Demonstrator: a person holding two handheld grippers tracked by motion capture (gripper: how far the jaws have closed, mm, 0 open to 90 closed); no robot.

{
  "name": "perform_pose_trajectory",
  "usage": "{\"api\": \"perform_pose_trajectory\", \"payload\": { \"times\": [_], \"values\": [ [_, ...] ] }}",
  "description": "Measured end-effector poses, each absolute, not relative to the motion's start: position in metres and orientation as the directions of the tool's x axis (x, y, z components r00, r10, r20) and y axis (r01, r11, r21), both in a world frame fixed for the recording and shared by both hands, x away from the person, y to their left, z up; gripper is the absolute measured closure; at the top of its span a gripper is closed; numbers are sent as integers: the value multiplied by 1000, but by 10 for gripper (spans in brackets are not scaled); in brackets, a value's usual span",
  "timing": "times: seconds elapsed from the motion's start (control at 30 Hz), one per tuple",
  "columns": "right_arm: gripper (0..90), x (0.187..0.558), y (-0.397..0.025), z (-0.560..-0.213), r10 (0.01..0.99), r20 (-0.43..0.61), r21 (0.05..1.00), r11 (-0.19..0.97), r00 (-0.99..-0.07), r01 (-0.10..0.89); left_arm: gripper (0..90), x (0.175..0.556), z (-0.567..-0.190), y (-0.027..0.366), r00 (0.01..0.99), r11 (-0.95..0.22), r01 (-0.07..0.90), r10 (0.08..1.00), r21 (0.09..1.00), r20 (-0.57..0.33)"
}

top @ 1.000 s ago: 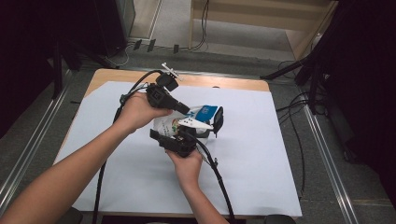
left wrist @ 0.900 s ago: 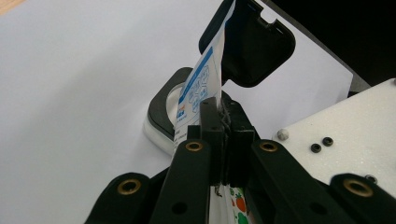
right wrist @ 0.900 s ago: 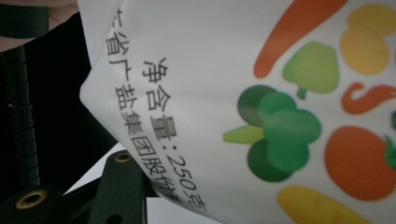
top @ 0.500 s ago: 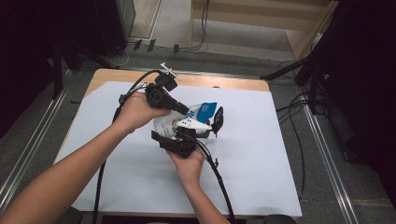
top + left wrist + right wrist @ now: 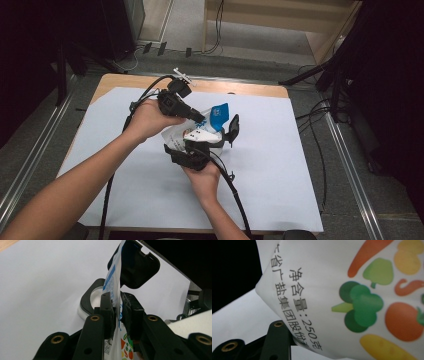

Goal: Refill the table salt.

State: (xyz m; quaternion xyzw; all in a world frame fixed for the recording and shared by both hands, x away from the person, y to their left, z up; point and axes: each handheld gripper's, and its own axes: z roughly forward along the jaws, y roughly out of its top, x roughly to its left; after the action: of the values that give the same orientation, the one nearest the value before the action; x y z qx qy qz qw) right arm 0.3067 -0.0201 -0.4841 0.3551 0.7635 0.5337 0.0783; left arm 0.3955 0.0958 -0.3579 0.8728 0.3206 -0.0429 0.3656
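Observation:
A white and blue bag (image 5: 218, 114) printed with vegetables hangs over the middle of the table between both grippers. My left gripper (image 5: 200, 119) reaches in from the upper left and is shut on the bag's thin edge (image 5: 112, 277), with both jaws pressed flat on it (image 5: 118, 310). My right gripper (image 5: 199, 142) holds the bag's body from below. In the right gripper view the printed bag (image 5: 362, 290) covers the jaws, except one finger (image 5: 277, 337) at the lower left. A black clip-like piece (image 5: 233, 129) stands just right of the bag, close behind it (image 5: 138, 265).
A white sheet (image 5: 270, 165) covers most of the wooden table (image 5: 250, 90). Black cables (image 5: 235, 195) trail from both grippers toward the near edge. Dark stands and loose cables (image 5: 320, 115) lie on the floor to the right. A black and white ring (image 5: 87, 298) rests on the sheet.
Both hands and grippers stay almost where they were. The bag's blue top has edged slightly upward.

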Motion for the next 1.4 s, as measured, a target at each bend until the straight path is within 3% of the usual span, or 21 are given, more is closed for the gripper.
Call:
{"api": "perform_pose_trajectory", "payload": {
  "times": [0.2,0.43,1.4],
  "values": [
    [523,304,-18,-486,624,215,869,229,-751,439,800,398,-360,93,788,-521,595,530,612,-315],
    [521,304,-20,-488,613,227,861,236,-757,450,900,398,-362,89,786,-530,601,527,598,-323],
    [437,305,-33,-491,602,247,846,249,-759,472,900,388,-346,119,803,-478,575,484,664,-347]
  ]
}}
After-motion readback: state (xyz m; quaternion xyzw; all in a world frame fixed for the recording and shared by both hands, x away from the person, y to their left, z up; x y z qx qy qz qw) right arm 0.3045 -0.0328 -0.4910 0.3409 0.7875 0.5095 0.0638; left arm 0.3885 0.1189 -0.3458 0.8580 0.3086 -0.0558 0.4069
